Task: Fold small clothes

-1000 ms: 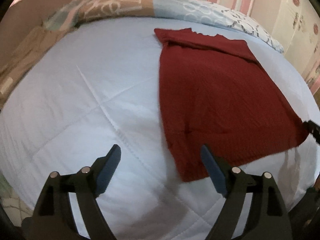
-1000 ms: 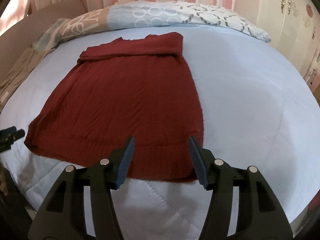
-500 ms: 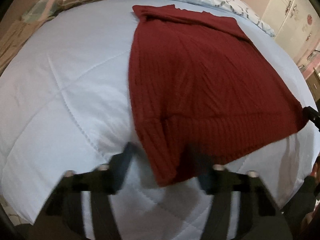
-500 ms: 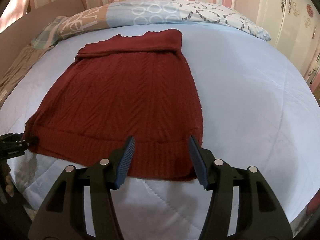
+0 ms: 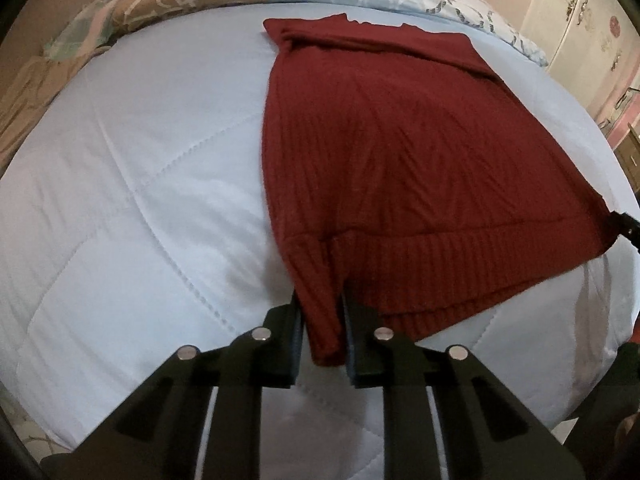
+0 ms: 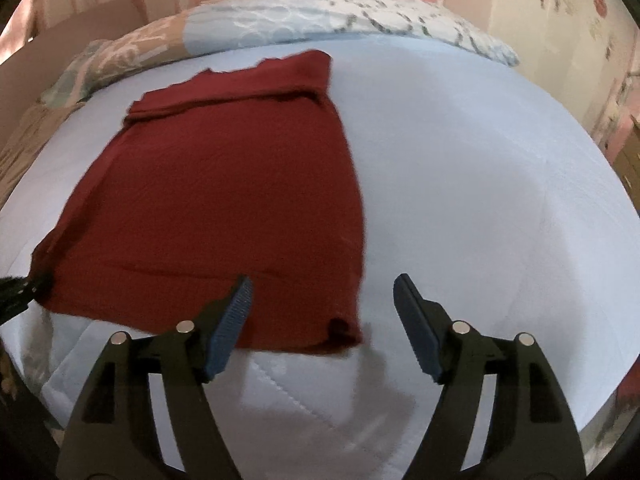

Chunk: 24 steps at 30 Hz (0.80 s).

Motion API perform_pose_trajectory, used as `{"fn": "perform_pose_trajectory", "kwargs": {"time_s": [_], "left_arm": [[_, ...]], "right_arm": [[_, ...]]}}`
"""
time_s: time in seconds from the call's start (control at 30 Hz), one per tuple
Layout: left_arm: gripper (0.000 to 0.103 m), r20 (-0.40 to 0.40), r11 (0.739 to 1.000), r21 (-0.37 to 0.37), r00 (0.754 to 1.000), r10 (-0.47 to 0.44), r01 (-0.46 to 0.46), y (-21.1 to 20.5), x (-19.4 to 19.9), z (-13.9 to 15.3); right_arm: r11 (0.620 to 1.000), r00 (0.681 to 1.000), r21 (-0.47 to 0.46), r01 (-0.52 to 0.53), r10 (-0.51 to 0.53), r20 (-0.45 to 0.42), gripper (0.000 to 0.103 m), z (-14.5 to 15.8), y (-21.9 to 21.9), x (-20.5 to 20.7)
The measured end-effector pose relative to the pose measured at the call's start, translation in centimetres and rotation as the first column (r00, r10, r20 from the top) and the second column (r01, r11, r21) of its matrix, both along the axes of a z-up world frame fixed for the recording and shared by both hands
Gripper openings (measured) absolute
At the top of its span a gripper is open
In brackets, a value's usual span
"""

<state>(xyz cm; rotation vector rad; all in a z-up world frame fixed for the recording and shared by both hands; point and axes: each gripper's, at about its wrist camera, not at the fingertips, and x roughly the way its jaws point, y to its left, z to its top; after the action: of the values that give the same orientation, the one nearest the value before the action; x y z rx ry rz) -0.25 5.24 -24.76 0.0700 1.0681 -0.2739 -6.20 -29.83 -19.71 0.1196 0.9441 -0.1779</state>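
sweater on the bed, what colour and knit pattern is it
The sweater is dark red with a ribbed knit, clearest in the left wrist view.

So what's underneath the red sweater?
The red sweater lies flat on the pale blue quilt, which shows all round it. Whatever sits directly beneath the knit is covered. Its near corner is pinched in the left gripper.

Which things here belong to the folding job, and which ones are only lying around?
Part of the job:
- dark red ribbed knit garment, flat on the bed
- left gripper, shut on the garment's near corner
- right gripper, open at the other near corner

Only lying around:
- pale blue quilted bedcover
- patterned blue and tan pillows
- cream wardrobe
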Motion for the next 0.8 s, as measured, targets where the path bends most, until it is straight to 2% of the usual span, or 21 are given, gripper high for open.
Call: {"fn": "perform_pose_trajectory", "kwargs": {"time_s": [0.13,0.2,0.33,0.37,0.4,0.53,0.63,0.7,0.8], "left_arm": [[0.017,0.002,1.000,0.007,1.000,-0.001,0.001,-0.1,0.0,0.0],[0.017,0.002,1.000,0.008,1.000,-0.002,0.002,-0.1,0.1,-0.1],[0.017,0.000,1.000,0.011,1.000,0.000,0.000,-0.3,0.1,-0.1],[0.017,0.000,1.000,0.013,1.000,0.001,-0.001,-0.4,0.0,-0.1],[0.017,0.000,1.000,0.016,1.000,0.001,-0.001,-0.5,0.1,-0.1],[0.020,-0.011,1.000,0.027,1.000,0.007,-0.007,-0.6,0.3,-0.4],[0.020,-0.015,1.000,0.022,1.000,0.009,-0.009,-0.6,0.5,-0.5],[0.018,-0.008,1.000,0.022,1.000,0.003,-0.003,-0.6,0.5,-0.4],[0.015,0.017,1.000,0.027,1.000,-0.010,0.010,-0.7,0.2,-0.1]], "right_arm": [[0.996,0.998,0.077,0.040,-0.036,-0.046,0.072,-1.6,-1.3,0.5],[0.994,0.997,0.103,0.035,-0.028,-0.069,0.057,-2.2,-1.4,0.7],[0.993,0.996,0.114,0.030,-0.021,-0.082,0.053,-3.1,-1.2,1.0],[0.992,0.997,0.124,0.028,-0.018,-0.081,0.048,-3.2,-1.1,1.1],[0.992,0.997,0.126,0.024,-0.013,-0.082,0.043,-3.2,-1.0,1.2],[0.994,0.996,0.109,0.005,0.005,-0.088,0.041,-3.5,-0.5,1.9],[0.993,0.996,0.120,-0.011,0.021,-0.083,0.029,-3.6,-0.5,1.9],[0.994,0.996,0.105,-0.028,0.037,-0.078,0.017,-3.4,-0.2,1.8],[0.996,0.997,0.063,-0.057,0.060,-0.045,0.013,-2.7,0.5,1.6]]}}
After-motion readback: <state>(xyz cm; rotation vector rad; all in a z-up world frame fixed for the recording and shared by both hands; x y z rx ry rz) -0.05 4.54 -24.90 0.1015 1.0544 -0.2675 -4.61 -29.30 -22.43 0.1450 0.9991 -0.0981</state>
